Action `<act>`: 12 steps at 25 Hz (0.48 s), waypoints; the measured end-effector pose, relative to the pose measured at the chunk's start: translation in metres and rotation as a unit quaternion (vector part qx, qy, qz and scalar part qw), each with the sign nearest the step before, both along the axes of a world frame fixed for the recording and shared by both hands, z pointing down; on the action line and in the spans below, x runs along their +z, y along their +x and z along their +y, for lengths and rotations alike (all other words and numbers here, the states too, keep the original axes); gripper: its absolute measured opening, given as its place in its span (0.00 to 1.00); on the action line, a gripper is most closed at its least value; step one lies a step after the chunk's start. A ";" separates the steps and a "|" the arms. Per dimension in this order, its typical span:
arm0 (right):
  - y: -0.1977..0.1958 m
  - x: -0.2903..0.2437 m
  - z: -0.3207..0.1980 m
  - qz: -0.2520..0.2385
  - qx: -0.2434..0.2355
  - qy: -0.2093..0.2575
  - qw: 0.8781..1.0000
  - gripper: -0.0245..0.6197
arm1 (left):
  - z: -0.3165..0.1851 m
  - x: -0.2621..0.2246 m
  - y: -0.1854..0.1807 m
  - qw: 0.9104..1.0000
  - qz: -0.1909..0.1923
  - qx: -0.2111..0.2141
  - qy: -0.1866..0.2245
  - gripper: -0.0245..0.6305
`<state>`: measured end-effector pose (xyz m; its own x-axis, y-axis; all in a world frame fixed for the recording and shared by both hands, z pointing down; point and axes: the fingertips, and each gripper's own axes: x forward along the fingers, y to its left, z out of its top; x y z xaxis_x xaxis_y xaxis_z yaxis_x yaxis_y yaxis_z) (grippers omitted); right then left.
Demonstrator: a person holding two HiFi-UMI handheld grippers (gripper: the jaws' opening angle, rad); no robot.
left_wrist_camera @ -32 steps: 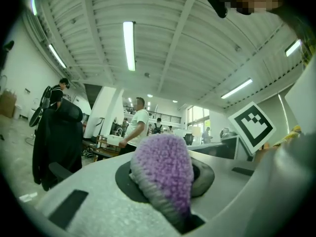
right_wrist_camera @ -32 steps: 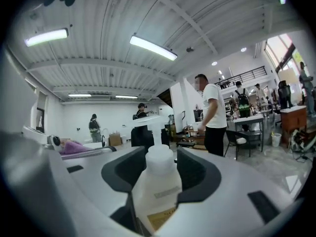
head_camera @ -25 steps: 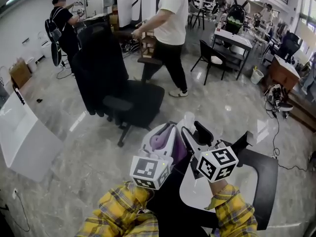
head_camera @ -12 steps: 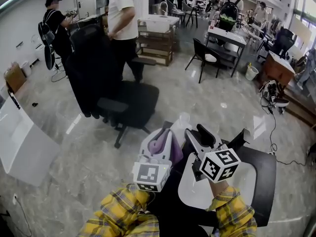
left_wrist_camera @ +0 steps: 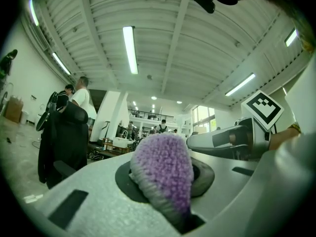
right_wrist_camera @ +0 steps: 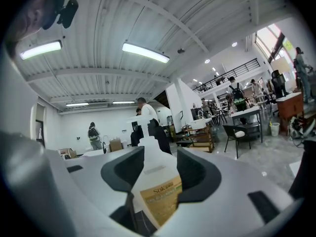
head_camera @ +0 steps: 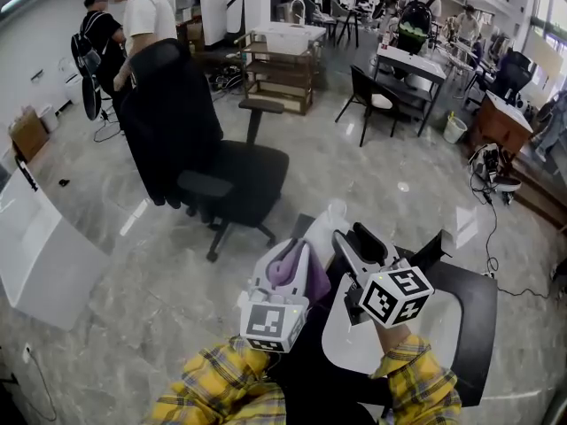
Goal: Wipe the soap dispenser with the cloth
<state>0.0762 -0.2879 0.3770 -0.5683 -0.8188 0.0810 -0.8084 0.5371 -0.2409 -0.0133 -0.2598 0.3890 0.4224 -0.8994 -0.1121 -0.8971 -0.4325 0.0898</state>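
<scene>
You face an open hall with a polished grey stone floor [head_camera: 106, 317]. At centre left of the head view, locate a black office chair [head_camera: 244, 171] with a dark jacket [head_camera: 168, 118] draped over its backrest. A white panel [head_camera: 44, 255] occupies the lower left. A wooden rack [head_camera: 279, 73] stands at upper centre, with a white table [head_camera: 416, 67] and a black chair [head_camera: 372, 100] at upper right. Overhead, tube lights [left_wrist_camera: 129, 48] run along a white ribbed ceiling [left_wrist_camera: 197, 48]. Windows [left_wrist_camera: 201, 120] admit daylight at the far end.
</scene>
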 end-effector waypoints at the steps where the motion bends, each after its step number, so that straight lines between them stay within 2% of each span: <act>1: 0.000 0.000 0.000 -0.001 0.000 0.000 1.000 0.33 | 0.001 0.001 0.000 1.000 0.000 0.000 0.000 0.12; 7: 0.002 0.002 0.000 0.000 0.001 -0.002 1.000 0.33 | 0.007 0.009 0.000 1.000 0.000 0.001 -0.009 0.12; 12: 0.003 0.003 0.002 0.001 0.000 -0.004 1.000 0.33 | 0.011 0.030 0.006 0.999 -0.003 0.010 -0.043 0.12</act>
